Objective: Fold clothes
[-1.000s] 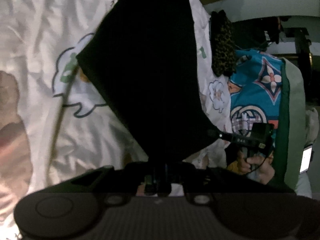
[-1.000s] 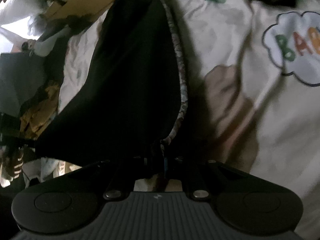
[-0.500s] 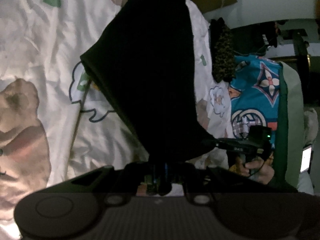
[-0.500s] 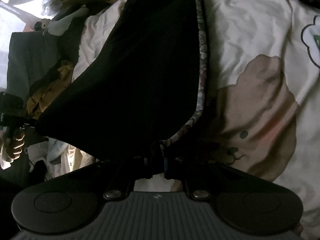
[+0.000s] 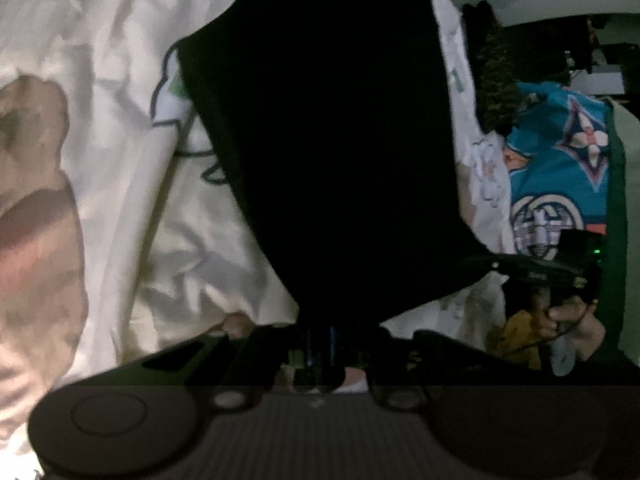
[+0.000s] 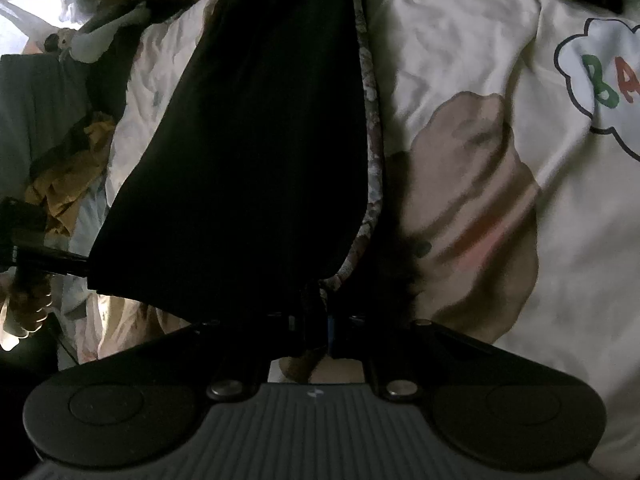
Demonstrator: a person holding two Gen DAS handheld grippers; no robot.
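A black garment [image 5: 340, 140] hangs stretched between my two grippers above a white cartoon-print bedsheet [image 5: 100, 40]. My left gripper [image 5: 320, 344] is shut on one corner of it. My right gripper [image 6: 316, 320] is shut on the other corner, where a patterned trim [image 6: 372, 120] runs along the black garment's [image 6: 248, 140] edge. Each view shows the other gripper out at the far corner: the right gripper [image 5: 532, 276] in the left wrist view, the left gripper [image 6: 28, 244] in the right wrist view. The cloth hides the fingertips.
The bedsheet [image 6: 480, 80] lies below with a brown bear print [image 6: 480, 200] and a speech cloud. A teal patterned cloth [image 5: 560, 168] and a leopard-print item [image 5: 496, 72] lie at the bed's far side. A yellow-brown clothes heap [image 6: 68, 176] lies at the left.
Both grippers have swung the held garment across the sheet; the bear print and cloud have shifted in both views. The grips have not changed.
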